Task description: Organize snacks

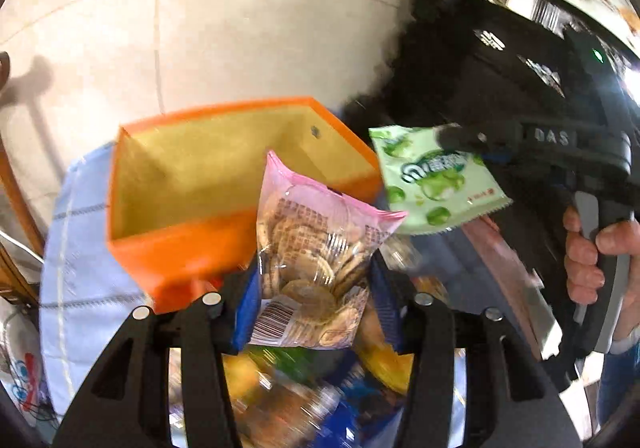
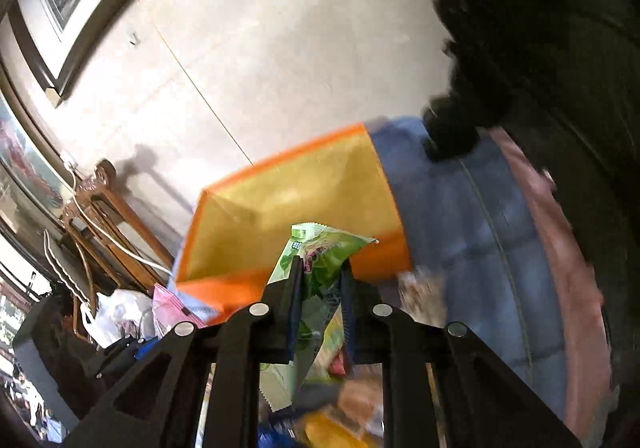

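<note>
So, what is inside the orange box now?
The open orange box shows only its bare yellow lining. The pink-edged clear bag of round biscuits covers its near right corner, so that part stays unseen.

snack pile (image 1: 304, 388) below blurred, unidentifiable

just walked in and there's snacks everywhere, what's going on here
A person is sorting snacks with a handheld tool in each hand. The left tool grips a pink packet of biscuits, and the right tool is shut on a green snack packet. Both packets are held up near an open orange box with nothing visible inside, while more snacks lie blurred below.
</note>
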The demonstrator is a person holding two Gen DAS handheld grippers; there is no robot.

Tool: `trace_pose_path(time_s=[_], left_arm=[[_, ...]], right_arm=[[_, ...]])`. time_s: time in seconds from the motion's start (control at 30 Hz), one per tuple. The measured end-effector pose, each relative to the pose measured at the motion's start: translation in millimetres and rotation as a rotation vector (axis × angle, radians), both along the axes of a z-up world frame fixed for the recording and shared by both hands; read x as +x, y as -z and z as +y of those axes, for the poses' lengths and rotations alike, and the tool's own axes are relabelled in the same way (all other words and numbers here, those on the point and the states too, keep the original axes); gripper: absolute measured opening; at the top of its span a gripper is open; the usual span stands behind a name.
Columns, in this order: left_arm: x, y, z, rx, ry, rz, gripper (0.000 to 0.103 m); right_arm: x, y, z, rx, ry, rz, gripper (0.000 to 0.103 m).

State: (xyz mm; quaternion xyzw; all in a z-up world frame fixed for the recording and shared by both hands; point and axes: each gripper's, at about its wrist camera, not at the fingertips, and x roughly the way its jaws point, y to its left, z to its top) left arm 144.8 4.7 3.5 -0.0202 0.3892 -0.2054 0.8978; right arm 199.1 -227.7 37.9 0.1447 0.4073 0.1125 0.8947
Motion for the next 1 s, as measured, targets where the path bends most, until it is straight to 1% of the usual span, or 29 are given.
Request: trace_pose_path(time_s=[0.03,0.1,0.13,0.17,0.23,0.3,0.4,0.43,0.47,0.5,0.53,0.57,0.63,0.7,0.73,0.77,0.8,0.83,0.9,0.97,1.0], left_arm=[[14.4,-6.9,6.3,0.008,-0.020,-0.006,0.048],[33.0,-11.3,8.5,0.038,-0.047,-0.035,0.048],[47.5,-13.6,11.8,0.068,-0.071,-0.051,0.048],[56.6,-14.4,15.8,0.077,-0.085,-0.055,0.048],[81.1,-9.8,23.4,0.095,-0.113,-0.036,0.048],[97.7,-2.8,28.4,0.106,-0.143,-0.019,0.048],[119.5,11.8,40.6,0.106,-0.188,0.019,0.048],[122.8,15.3,39.7,0.112,-0.202,0.019,0.049],[126.5,19.1,43.6,0.120,-0.223,0.023,0.055],[128.2,21.1,46.1,0.120,-0.232,0.034,0.081],[125.9,22.1,49.2,0.113,-0.243,0.044,0.096],[122.2,20.8,53.5,0.095,-0.270,0.039,0.099],[112.5,17.9,58.3,0.085,-0.288,0.031,0.099],[98.9,16.6,61.8,0.112,-0.291,0.032,0.099],[90.9,16.1,63.0,0.122,-0.284,0.030,0.099],[76.3,15.4,64.1,0.135,-0.251,0.028,0.099],[70.2,16.8,65.5,0.143,-0.247,0.015,0.099],[60.1,18.5,65.8,0.161,-0.225,0.006,0.099],[30.7,21.5,62.1,0.212,-0.148,-0.033,0.099],[11.4,26.6,55.8,0.277,-0.083,-0.058,0.099],[4.6,31.3,53.3,0.304,-0.042,-0.070,0.099]], right_arm=[[10.2,0.6,4.8,-0.007,-0.015,-0.002,0.017],[31.6,1.1,19.7,-0.052,-0.046,-0.006,0.017],[46.7,6.6,26.5,-0.066,-0.055,-0.003,0.017],[57.1,10.3,30.3,-0.068,-0.058,0.004,0.017],[79.0,17.5,37.2,-0.078,-0.057,0.027,0.017],[98.5,25.9,43.3,-0.129,-0.055,0.042,0.017],[112.6,34.6,48.9,-0.169,-0.068,0.047,0.017],[117.5,37.1,49.6,-0.171,-0.081,0.048,0.020],[119.9,38.3,51.2,-0.181,-0.091,0.048,0.027],[122.7,38.7,52.1,-0.206,-0.101,0.051,0.040],[119.8,38.6,51.8,-0.228,-0.091,0.045,0.077],[116.5,36.2,49.4,-0.241,-0.074,0.023,0.090],[104.1,28.7,44.6,-0.260,-0.049,-0.004,0.092],[90.1,24.0,39.9,-0.255,-0.040,-0.004,0.094],[77.2,22.5,37.5,-0.255,-0.036,-0.002,0.096],[68.9,21.6,37.8,-0.261,-0.033,0.002,0.097],[59.3,22.9,37.2,-0.268,-0.030,0.010,0.098],[44.6,29.0,36.8,-0.267,-0.032,0.028,0.099],[27.9,42.2,36.4,-0.257,-0.027,0.059,0.099],[9.0,65.4,37.9,-0.238,-0.006,0.117,0.099],[1.8,82.1,38.3,-0.217,0.008,0.164,0.099]])
